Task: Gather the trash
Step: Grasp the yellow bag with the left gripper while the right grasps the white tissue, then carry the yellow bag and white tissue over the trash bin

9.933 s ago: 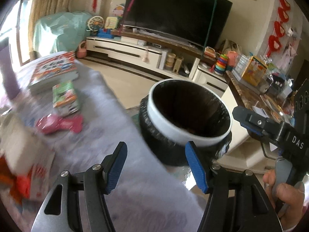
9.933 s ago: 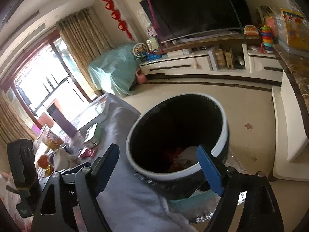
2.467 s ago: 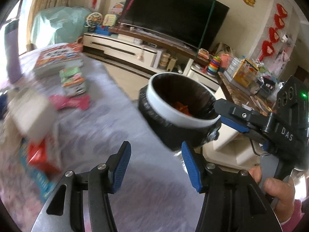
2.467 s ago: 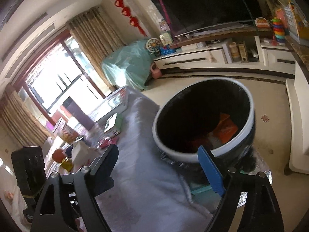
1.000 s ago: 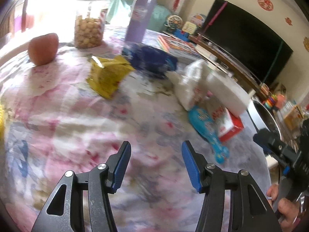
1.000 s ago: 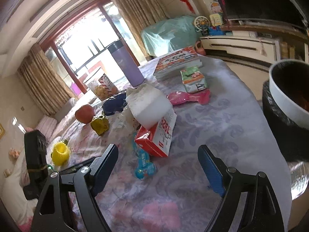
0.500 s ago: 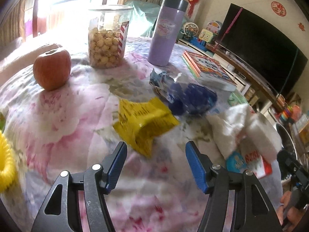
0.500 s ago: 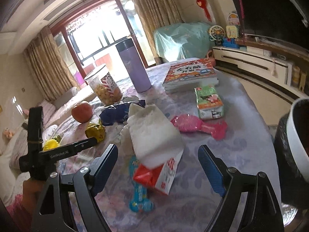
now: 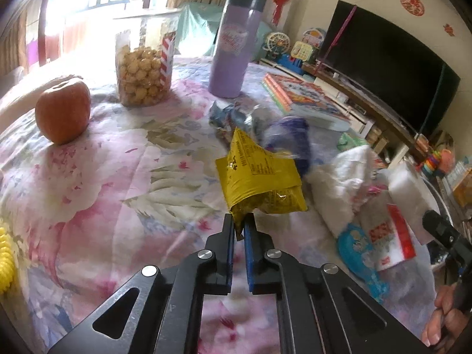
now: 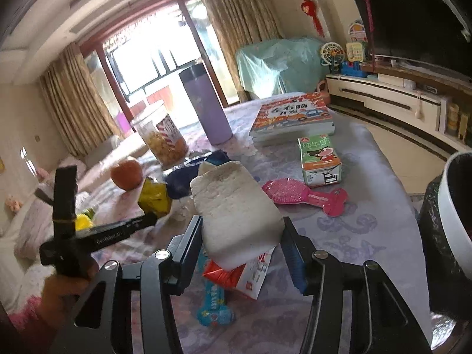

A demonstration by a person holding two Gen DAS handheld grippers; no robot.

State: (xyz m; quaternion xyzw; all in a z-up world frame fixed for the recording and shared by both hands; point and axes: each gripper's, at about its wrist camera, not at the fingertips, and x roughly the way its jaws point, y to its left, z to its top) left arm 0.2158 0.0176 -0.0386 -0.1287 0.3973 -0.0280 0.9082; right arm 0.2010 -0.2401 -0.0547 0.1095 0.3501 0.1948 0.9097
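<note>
Here we see our left tool (image 9: 239, 226) with its two fingers pinched nearly together on the lower corner of a crumpled yellow snack wrapper (image 9: 259, 177), which stands up off the flowered cloth of the bench (image 9: 97, 177). Just behind the wrapper lies a dark blue packet (image 9: 290, 138), blurred, and to its right a heap of white crumpled tissue (image 9: 342, 183). Farther back on the bench stand an apple (image 9: 62, 110), a clear jar of popcorn (image 9: 144, 70) and a purple flask (image 9: 233, 44), with a stack of picture books (image 9: 303, 97) to the right.

From the right wrist view, our right tool (image 10: 243, 246) has its fingers spread wide, one on each side of a white spongy block (image 10: 236, 209); whether the pads press it we cannot tell. Under the block sit a red-and-white carton (image 10: 244, 277) and a light blue bone-shaped wrapper (image 10: 214, 309). Beyond are a pink hairbrush (image 10: 303, 194) and a green milk carton (image 10: 320, 159). At the right edge, just beside the bench, stands the white-rimmed trash bin (image 10: 451, 230) with its black liner. The left tool shows here too, at the left, holding the yellow wrapper aloft.
</note>
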